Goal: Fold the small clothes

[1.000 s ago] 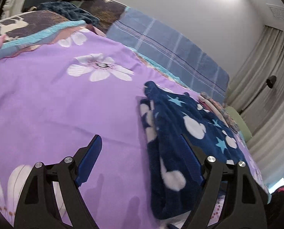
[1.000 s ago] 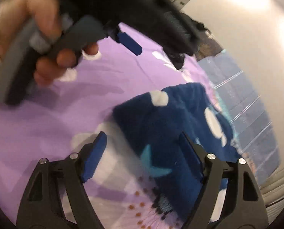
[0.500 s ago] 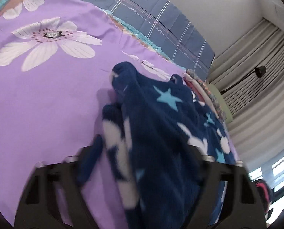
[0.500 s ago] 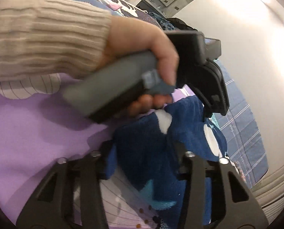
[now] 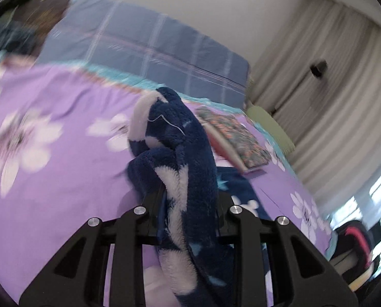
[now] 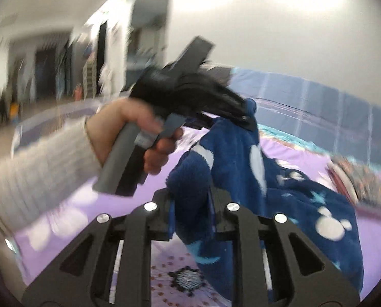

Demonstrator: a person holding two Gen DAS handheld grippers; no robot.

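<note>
Having closed, both grippers apparently lift fleece garment [image 5: 190,158]

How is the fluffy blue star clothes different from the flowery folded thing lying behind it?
The blue fleece garment is dark blue with white patches and pale stars; the folded floral cloth has small orange and green speckles. The blue fleece garment is lifted and bunched, pinched by the left hand-held gripper and the right hand-held gripper; the folded floral cloth lies flat, untouched. Both are on the purple bedspread.
</note>
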